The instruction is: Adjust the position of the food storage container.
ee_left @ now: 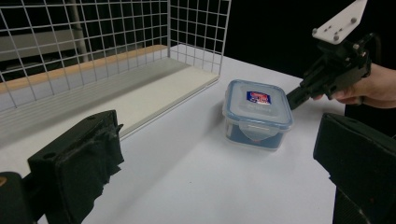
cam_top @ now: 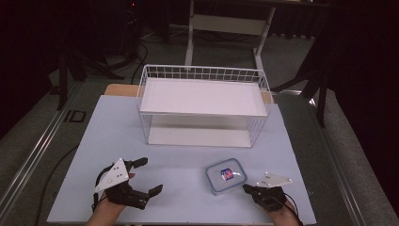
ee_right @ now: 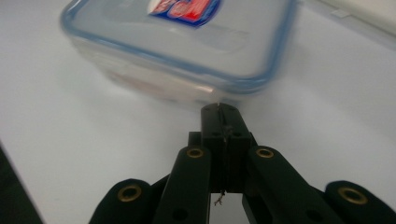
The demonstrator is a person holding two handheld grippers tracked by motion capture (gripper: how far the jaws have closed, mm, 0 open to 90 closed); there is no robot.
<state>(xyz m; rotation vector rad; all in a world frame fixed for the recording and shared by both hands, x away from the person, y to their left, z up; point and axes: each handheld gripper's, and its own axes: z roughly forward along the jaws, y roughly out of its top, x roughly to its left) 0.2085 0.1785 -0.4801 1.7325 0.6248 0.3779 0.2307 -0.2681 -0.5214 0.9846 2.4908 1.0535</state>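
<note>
The small plastic box (cam_top: 226, 175) with a clear lid and a blue rim stands on the white surface (cam_top: 179, 160), in front of the wire basket (cam_top: 203, 106) and apart from it. The right tongs (ee_right: 219, 108) are pressed fully together with nothing between them, and their tip is at the near side wall of the box, touching it or just beside it; I cannot tell which. The left tongs (cam_top: 149, 175) rest wide apart on the surface, well to the left of the box.

I think the risk is in a push with such a narrow tip. If it meets the wall off the middle, the light box can turn instead of sliding straight. If the tip is too high, it can catch under the lid rim and tip the box, or slip past the corner.
</note>
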